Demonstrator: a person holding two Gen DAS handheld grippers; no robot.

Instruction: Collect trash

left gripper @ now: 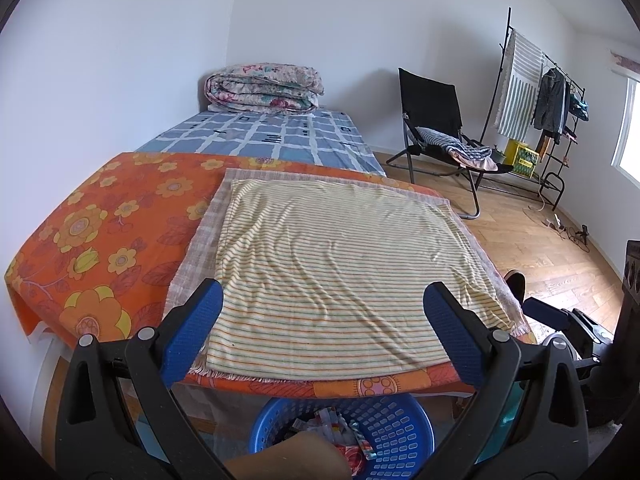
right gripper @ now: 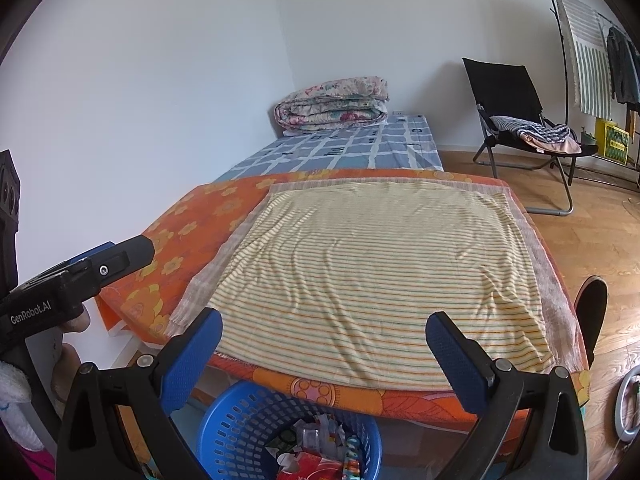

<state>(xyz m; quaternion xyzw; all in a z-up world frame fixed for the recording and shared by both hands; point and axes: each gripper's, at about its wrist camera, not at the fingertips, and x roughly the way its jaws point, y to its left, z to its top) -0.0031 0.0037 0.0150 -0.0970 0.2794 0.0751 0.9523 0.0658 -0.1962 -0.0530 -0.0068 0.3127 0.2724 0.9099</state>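
Below the near edge of the bed [left gripper: 120,216], the blue basket [right gripper: 224,432] holds the collected trash [right gripper: 316,444]. Both the left hand-held gripper [left gripper: 324,332] and right hand-held gripper [right gripper: 324,344] are spread, empty. Wrappers may be overlooked; basket contents are partly cut off.

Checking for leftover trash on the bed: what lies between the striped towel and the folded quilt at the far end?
Only bedding: a strip of orange flowered cover, then bare blue checked sheet up to the quilt. No trash shows there in either wrist view.
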